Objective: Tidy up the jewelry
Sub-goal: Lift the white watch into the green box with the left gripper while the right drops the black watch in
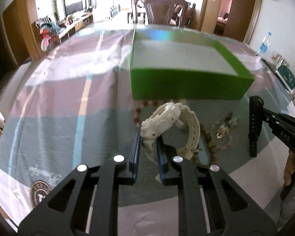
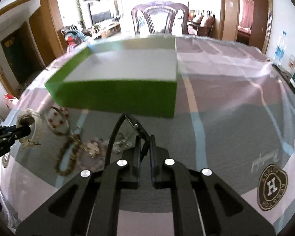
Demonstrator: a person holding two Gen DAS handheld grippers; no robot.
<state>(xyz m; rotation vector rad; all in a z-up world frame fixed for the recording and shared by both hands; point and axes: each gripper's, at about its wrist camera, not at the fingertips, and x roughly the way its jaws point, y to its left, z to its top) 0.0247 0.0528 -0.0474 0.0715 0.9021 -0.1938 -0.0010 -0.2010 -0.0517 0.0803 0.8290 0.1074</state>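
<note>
Here the left gripper [image 1: 148, 147] is clamped on the strap of a white watch [image 1: 167, 122], blue pads [image 1: 134, 153] pressing either side of the band; the watch case sits just ahead of the fingertips, the rest of the strap looping to the right. The right gripper [image 2: 145, 147] is clamped on a black watch [image 2: 125, 125], whose strap arches up and forward from between the pads; from the left wrist view that strap [image 1: 254, 125] hangs upright. Between the two grippers, on the tablecloth [image 1: 59, 118], lie a brown bead bracelet [image 2: 68, 157], a red-and-pale bead bracelet [image 2: 58, 122] and a small clear-stone piece [image 1: 224, 125], near each other. Just beyond them stands an open green box [image 1: 186, 82] with white inside. A dark wooden chair [image 2: 159, 17] stands at the far table edge.
</note>
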